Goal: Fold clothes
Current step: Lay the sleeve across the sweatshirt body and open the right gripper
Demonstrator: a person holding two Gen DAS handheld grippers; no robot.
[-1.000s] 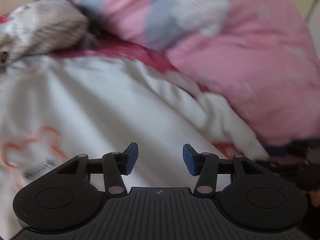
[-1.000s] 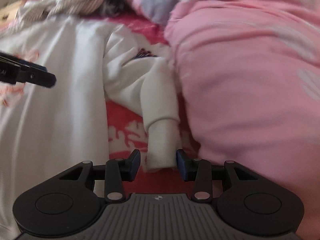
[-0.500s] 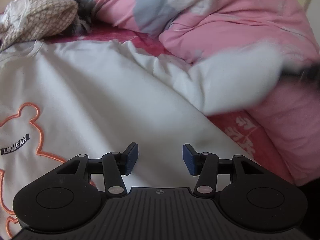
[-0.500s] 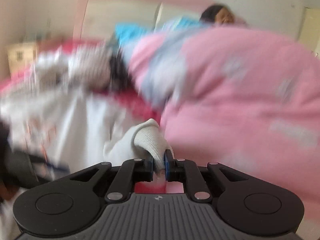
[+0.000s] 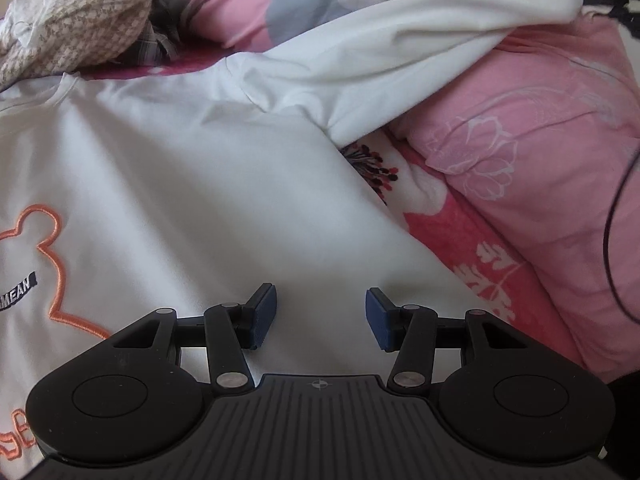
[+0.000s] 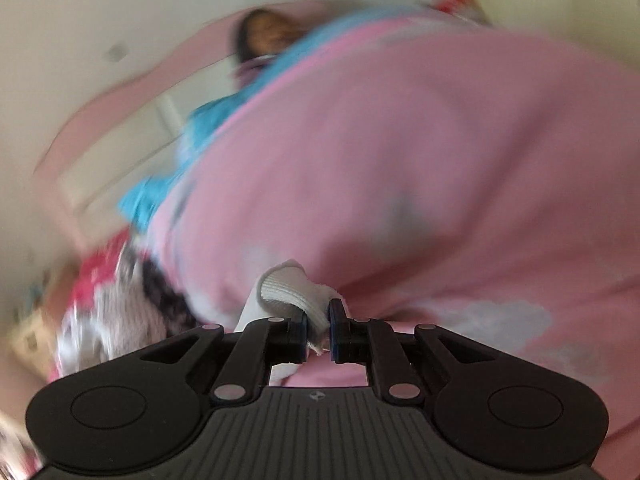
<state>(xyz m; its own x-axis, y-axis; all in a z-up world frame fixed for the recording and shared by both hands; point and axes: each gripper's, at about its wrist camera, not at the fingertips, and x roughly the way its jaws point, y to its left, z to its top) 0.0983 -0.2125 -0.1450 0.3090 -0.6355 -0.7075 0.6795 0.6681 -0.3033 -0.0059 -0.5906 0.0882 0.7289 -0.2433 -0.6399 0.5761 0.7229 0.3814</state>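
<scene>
White sweatshirt (image 5: 192, 168) marked with an orange bear outline (image 5: 48, 264); pink floral quilt (image 5: 532, 152); red flowered sheet (image 5: 452, 240); beige checked garment (image 5: 76, 28).

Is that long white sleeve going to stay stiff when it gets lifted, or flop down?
Probably flop. The white sleeve already sags and twists between its shoulder and its raised end. It seems light: the right gripper holds it by only the ribbed cuff. The white sweatshirt under the open left gripper wrinkles softly too.
</scene>
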